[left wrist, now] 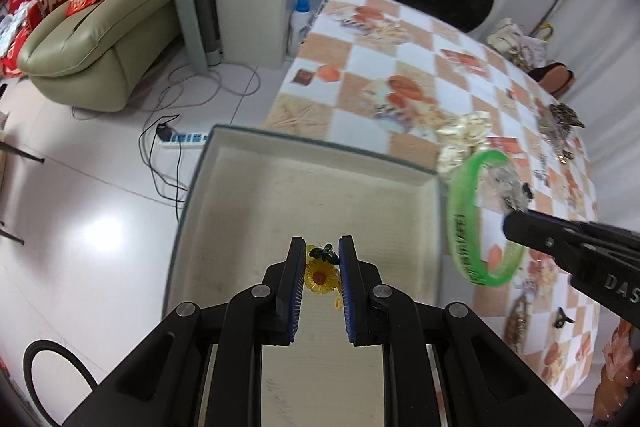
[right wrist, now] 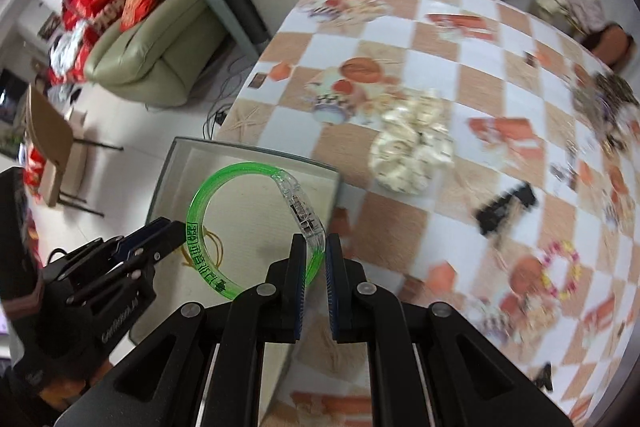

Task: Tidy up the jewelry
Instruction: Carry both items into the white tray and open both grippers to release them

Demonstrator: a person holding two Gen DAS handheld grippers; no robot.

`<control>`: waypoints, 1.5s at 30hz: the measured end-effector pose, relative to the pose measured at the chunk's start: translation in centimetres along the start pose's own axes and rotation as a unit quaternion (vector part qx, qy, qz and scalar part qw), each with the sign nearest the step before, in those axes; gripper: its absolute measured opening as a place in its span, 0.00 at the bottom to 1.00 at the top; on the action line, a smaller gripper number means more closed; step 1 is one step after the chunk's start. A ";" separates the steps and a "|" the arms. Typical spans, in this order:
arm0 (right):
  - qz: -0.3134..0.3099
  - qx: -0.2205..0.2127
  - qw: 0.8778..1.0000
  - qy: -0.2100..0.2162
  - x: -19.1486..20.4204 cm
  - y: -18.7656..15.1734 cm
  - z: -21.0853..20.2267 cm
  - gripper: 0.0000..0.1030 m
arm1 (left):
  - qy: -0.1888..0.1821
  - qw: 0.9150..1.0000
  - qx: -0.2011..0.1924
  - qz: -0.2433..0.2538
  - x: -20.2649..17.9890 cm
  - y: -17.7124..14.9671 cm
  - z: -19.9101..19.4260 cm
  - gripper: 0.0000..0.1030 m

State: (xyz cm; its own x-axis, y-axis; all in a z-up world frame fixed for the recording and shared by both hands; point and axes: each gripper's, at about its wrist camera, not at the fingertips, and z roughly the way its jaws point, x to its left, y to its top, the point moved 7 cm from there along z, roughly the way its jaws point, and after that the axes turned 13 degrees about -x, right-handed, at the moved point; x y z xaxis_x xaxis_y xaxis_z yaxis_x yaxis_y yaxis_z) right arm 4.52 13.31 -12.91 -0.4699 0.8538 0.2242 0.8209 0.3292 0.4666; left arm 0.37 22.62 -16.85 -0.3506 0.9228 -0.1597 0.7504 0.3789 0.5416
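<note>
A shallow cream box (left wrist: 224, 163) sits at the table's near-left edge; it also shows in the right wrist view (right wrist: 168, 167). My left gripper (left wrist: 322, 247) hovers over the box, its jaws parted and empty, above a yellow sunflower charm (left wrist: 319, 277) lying on the box floor. My right gripper (right wrist: 318, 247) is shut on a translucent green bangle (right wrist: 200, 211) and holds it above the box's right edge. The bangle (left wrist: 460, 223) and right gripper also show in the left wrist view. A thin yellow loop (right wrist: 216, 247) lies in the box.
The checkered tablecloth (right wrist: 400, 7) carries a cream scrunchie (right wrist: 412, 143), a black clip (right wrist: 506, 207), a beaded flower bracelet (right wrist: 560, 267) and a heap of jewelry at the far right (right wrist: 608, 95). A sofa, cables and a washing machine stand beyond the table.
</note>
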 end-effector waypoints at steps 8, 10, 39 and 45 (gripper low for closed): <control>-0.003 0.032 0.999 -0.004 0.7 -0.5 6.8 0.10 | 0.029 1.000 0.006 0.004 1.9 -1.4 3.5 0.21; -0.003 0.036 0.999 -0.003 0.7 -0.6 7.8 0.10 | 0.034 0.999 0.006 0.008 2.0 -1.6 4.0 0.21; 0.073 -0.016 0.996 0.052 -1.1 0.1 4.8 0.56 | 0.095 0.994 0.004 0.062 2.2 -2.5 3.8 1.00; 0.134 -0.044 0.989 0.034 -5.3 -1.2 0.9 0.83 | 0.074 0.990 0.011 0.115 -1.3 -2.5 3.3 1.00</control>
State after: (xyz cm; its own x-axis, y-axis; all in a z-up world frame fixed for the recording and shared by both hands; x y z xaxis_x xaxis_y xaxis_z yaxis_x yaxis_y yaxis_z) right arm 6.29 8.77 -15.48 -0.2619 0.8754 0.4064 0.8890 0.0549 0.4546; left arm 0.81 20.75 -20.75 -0.2457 0.9652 0.0901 0.8320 0.1623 0.5305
